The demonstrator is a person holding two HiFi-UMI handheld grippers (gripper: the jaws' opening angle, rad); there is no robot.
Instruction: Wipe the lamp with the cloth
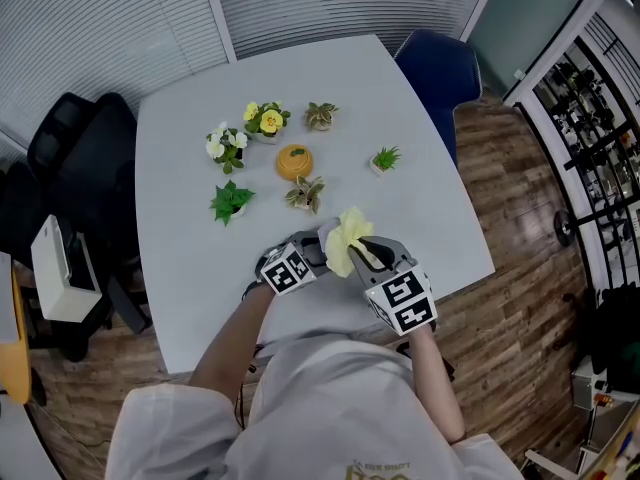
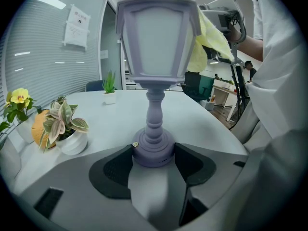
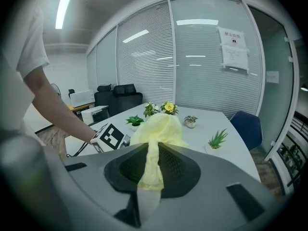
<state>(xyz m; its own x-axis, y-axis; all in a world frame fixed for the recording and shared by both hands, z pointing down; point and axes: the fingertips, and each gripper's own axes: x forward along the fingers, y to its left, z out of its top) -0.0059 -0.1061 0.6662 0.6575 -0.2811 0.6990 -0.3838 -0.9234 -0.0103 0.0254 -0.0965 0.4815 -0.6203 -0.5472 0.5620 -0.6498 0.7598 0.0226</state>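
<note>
As left tongs (image 2: 154,163) grip my lamp (image 2: 156,57) by its base, right tongs (image 3: 153,166) pinch cloth (image 3: 161,126) atop.
Hard rubbing could wrench it free.

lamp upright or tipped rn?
Upright. Left gripper view: the lamp stem rises straight, parallel to the potted plant, base clamped by the left hand-held gripper.
</note>
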